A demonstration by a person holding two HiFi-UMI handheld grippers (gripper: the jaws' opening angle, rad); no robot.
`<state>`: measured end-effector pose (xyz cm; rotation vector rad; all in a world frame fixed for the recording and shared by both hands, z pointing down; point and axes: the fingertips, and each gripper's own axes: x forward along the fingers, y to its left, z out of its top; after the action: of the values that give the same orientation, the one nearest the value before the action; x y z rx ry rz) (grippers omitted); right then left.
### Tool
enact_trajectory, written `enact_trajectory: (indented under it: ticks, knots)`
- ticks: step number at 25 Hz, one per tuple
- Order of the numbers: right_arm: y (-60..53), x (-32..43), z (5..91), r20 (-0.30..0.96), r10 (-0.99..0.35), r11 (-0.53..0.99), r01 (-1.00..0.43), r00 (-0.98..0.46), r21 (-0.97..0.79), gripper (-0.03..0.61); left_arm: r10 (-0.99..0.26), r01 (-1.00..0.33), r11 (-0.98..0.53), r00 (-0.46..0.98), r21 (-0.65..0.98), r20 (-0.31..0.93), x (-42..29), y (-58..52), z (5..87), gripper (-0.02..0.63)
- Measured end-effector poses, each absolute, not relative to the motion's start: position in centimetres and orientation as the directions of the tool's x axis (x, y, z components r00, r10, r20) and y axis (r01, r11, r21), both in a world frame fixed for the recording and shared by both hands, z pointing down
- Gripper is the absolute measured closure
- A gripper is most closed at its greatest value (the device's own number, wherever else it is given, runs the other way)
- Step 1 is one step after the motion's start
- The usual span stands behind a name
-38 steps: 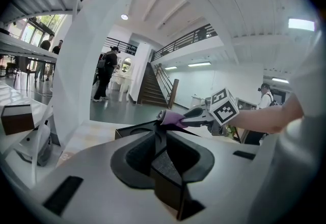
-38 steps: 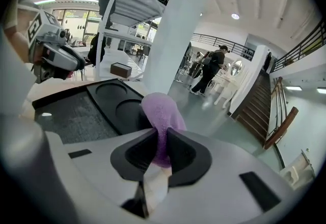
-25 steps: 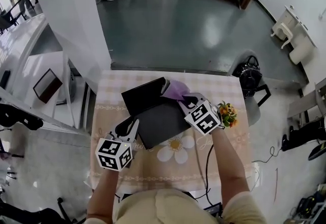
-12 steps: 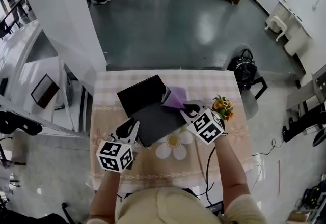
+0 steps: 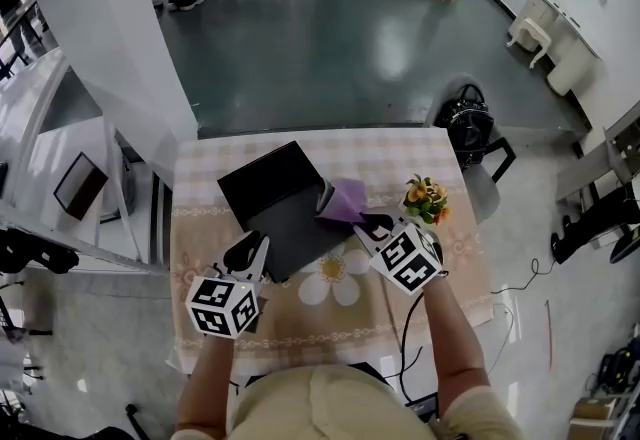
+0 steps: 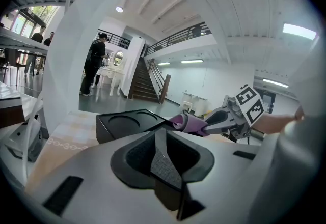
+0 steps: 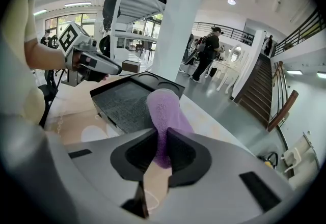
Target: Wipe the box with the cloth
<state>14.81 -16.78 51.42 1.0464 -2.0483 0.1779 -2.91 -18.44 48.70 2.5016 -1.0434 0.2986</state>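
Cloth (image 7: 165,111), purple, pinched in right claw (image 7: 162,141), folded end poking past jaws at right edge of black box (image 5: 285,213). Left claw (image 6: 162,154) pressed together, nothing between, parked just beside box's near-left corner, not holding it. Box lies open mid-table (image 5: 330,323) on checked cover. Risks: box unpinned, firm stroke may shove it; cloth may slip off edge; flowers (image 5: 425,198) near right claw could get knocked. No brand or wording readable, only square markers on claw cubes.

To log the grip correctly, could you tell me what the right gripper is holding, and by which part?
The right gripper holds the purple cloth, pinched at its near end; the rest sticks out past the jaws toward the black box.
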Motion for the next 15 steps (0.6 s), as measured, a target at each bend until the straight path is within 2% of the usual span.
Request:
enact_trajectory:
  ticks: [15]
  knots:
    - [-13.7, 15.8, 51.3, 0.687, -0.66, 0.569, -0.8, -0.304, 0.193, 0.508, -0.623, -0.713, -0.64, 0.7, 0.288, 0.349, -2.3, -16.6, 48.4, 0.54]
